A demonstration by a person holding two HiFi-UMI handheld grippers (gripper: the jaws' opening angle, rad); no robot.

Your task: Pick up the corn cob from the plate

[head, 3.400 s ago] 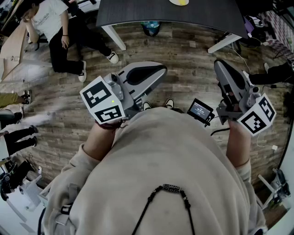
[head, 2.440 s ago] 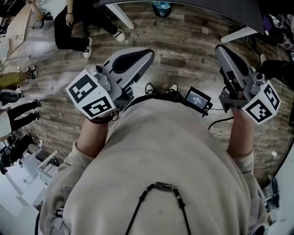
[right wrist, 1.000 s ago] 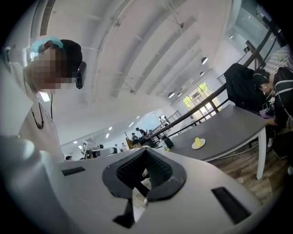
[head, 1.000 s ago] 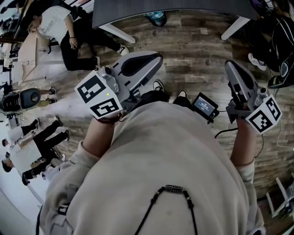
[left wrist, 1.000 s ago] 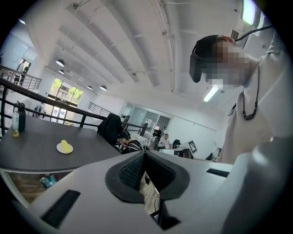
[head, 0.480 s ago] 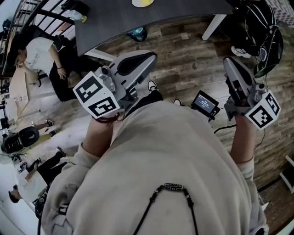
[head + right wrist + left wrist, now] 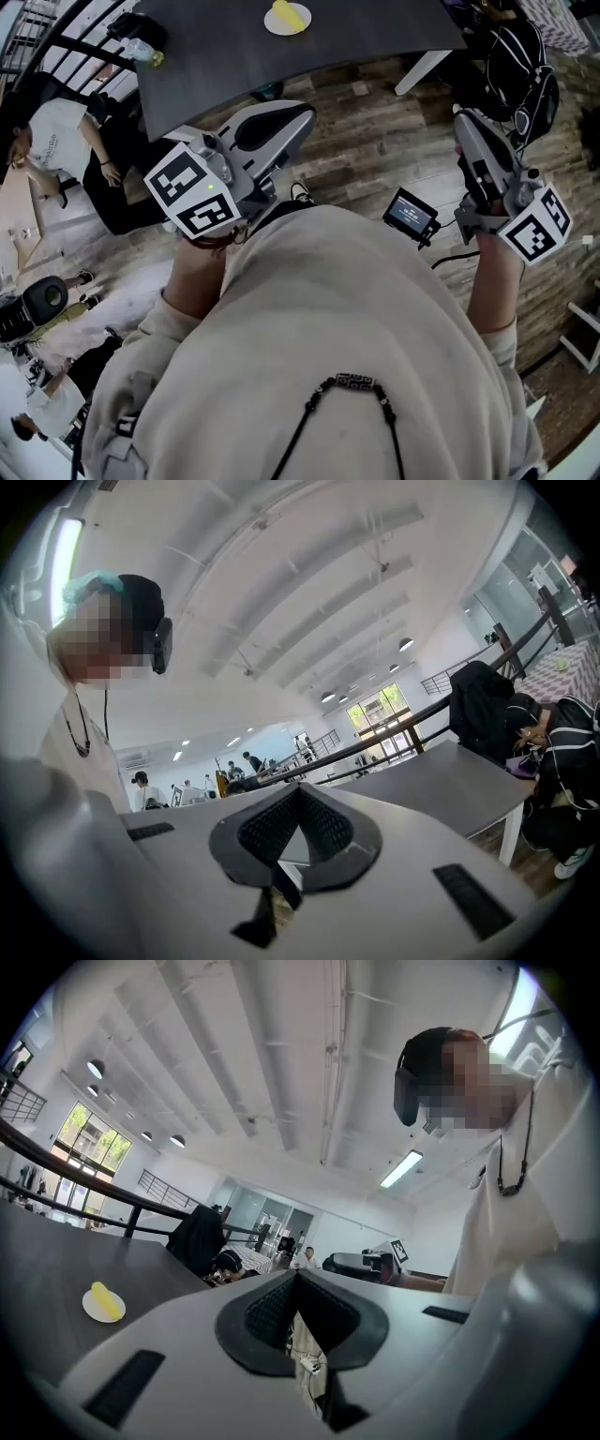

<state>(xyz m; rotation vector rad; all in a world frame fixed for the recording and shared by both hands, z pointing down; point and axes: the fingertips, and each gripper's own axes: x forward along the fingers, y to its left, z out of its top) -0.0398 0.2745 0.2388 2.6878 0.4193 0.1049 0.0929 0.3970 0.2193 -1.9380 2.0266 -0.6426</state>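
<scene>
I hold the left gripper (image 7: 302,120) and right gripper (image 7: 461,120) with jaws pressed together, both empty. The corn (image 7: 288,13) lies on its plate (image 7: 270,25) on the table (image 7: 375,28), well ahead of both.

Yellow corn cob (image 7: 290,13) lies on a white plate (image 7: 276,28) on the dark table (image 7: 375,33).

No readable word, brand name or number anywhere in these views. Only black-and-white square code patterns, printed on the marker cube (image 7: 192,192) of the left gripper (image 7: 302,117) and on the matching cube (image 7: 534,225) of the right gripper (image 7: 461,120): blocks, not letters or digits. On the small screen (image 7: 411,214) by the waist, a few pale lines of display text, too small to make out.
</scene>
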